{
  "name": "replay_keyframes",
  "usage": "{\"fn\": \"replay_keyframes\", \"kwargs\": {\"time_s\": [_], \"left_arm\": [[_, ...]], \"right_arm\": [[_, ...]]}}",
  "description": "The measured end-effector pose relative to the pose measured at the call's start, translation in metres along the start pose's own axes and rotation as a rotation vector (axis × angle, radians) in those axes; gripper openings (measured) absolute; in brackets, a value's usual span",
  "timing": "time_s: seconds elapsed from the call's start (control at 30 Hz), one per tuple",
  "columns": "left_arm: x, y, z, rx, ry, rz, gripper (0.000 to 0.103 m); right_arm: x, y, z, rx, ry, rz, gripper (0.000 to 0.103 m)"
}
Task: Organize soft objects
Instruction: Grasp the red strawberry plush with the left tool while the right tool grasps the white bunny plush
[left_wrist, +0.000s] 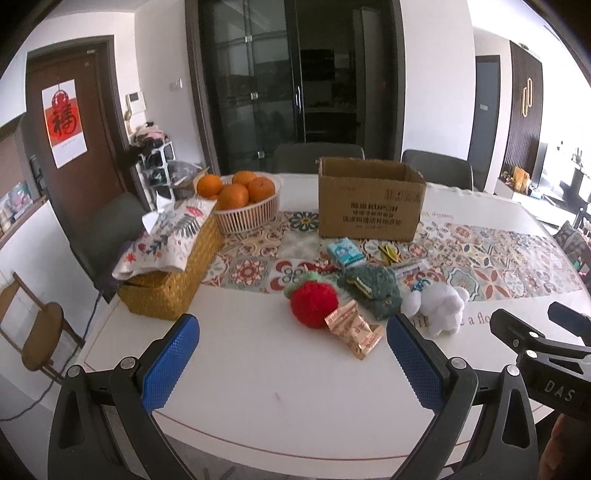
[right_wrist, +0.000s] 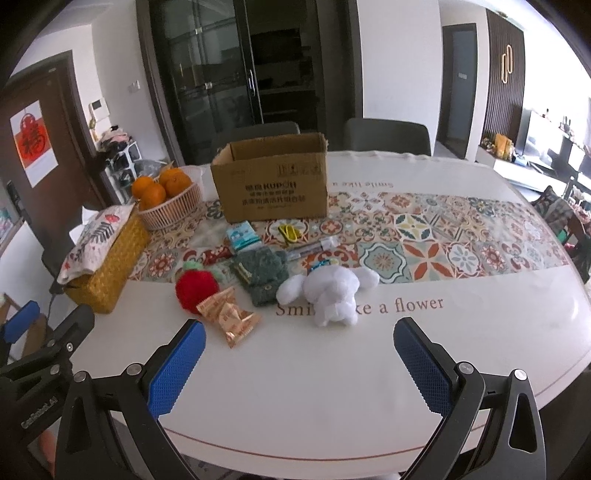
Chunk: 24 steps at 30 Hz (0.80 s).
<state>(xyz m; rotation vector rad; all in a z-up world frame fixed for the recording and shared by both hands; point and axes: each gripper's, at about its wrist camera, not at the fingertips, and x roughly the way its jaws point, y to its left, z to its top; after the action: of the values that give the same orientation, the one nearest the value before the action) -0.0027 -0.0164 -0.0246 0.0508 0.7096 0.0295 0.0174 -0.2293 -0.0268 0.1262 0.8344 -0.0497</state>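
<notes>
A red plush strawberry, a green knitted pouch and a white plush dog lie in a row on the white table. An open cardboard box stands behind them. My left gripper is open and empty, low over the near table edge, short of the strawberry. My right gripper is open and empty, short of the white dog.
A snack packet lies in front of the strawberry. A tissue pack, yellow clips and a pen lie before the box. A woven basket and an orange bowl stand left.
</notes>
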Motion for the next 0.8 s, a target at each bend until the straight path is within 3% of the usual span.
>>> {"fn": "replay_keyframes", "kwargs": {"time_s": [0.2, 0.47, 0.67, 0.8], "left_arm": [[0.024, -0.004, -0.003, 0.000, 0.088, 0.014, 0.103], [0.088, 0.004, 0.017, 0.004, 0.200, -0.040, 0.100], [0.138, 0.005, 0.038, 0.022, 0.255, -0.089, 0.099], [0.173, 0.005, 0.040, 0.017, 0.336, -0.125, 0.097]], "right_arm": [[0.025, -0.007, 0.000, 0.019, 0.065, -0.012, 0.103], [0.084, 0.001, 0.016, 0.063, 0.216, -0.031, 0.103], [0.127, 0.004, 0.033, 0.104, 0.299, -0.092, 0.103], [0.150, 0.006, 0.039, 0.087, 0.335, -0.154, 0.103]]}}
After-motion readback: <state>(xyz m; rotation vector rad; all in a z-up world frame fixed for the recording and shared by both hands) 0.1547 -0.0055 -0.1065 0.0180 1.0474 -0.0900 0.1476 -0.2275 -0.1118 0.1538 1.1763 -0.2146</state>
